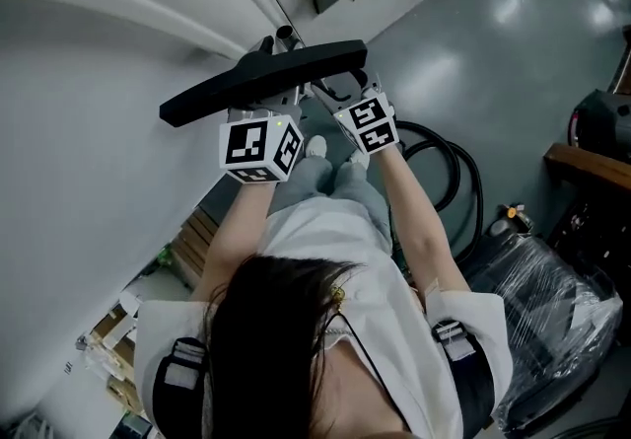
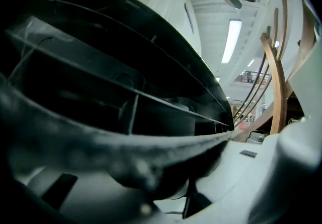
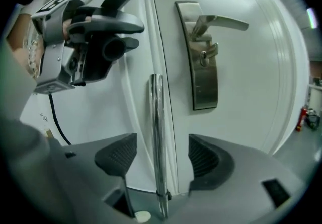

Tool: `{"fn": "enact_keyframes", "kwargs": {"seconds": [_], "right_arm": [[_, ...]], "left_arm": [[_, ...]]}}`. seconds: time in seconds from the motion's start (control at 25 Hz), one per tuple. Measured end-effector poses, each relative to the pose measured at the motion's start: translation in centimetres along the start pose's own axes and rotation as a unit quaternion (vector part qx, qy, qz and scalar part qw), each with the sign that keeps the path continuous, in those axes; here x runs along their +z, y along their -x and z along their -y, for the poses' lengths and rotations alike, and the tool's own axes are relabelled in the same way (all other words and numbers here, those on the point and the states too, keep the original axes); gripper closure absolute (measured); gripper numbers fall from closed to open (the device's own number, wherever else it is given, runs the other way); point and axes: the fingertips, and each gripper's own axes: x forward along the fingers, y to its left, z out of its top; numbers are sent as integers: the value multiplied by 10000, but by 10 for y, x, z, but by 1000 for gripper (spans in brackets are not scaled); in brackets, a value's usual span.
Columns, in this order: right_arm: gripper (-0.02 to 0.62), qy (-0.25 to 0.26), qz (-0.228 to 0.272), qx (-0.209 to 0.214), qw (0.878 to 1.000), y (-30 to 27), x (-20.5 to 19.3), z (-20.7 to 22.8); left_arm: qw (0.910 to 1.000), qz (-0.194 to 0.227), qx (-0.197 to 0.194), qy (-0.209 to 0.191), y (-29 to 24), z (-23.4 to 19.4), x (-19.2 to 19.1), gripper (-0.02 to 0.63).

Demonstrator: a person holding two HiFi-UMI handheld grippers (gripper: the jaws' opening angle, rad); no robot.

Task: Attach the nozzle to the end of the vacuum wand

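- Nozzle (image 1: pixel 266 80) hanging in air before door (image 3: pixel 251 92), neck clamped in left gripper (image 1: pixel 258 116), jaws standing narrow on it.
- Wand (image 3: pixel 157 132) standing upright against door, passing between wide-apart jaws of right gripper (image 3: pixel 157 155), touching neither pad.
- Step, as I am reading it: parts being brought together, wand not yet gripped.
- Next move is calling for right jaws closing on wand, then nozzle socket lining up square with wand end.

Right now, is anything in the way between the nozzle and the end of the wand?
Nothing visible. In the right gripper view the nozzle hangs above and left of the top of the wand, with only bare door behind the gap. The right gripper stands open around the wand, lower down, clear of its end.
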Motion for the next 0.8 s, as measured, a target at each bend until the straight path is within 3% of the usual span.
{"fn": "enact_keyframes", "kwargs": {"seconds": [0.32, 0.56, 0.8], "right_arm": [[284, 164, -200, 564, 9981, -52, -19, -8], [284, 226, -174, 804, 9964, -82, -22, -13], [284, 409, -274, 914, 9946, -106, -24, -20]], "left_arm": [[9988, 55, 464, 126, -5, -7, 0, 437], [9975, 168, 553, 418, -5, -10, 4, 437], [9975, 161, 619, 294, -5, -10, 3, 437]]}}
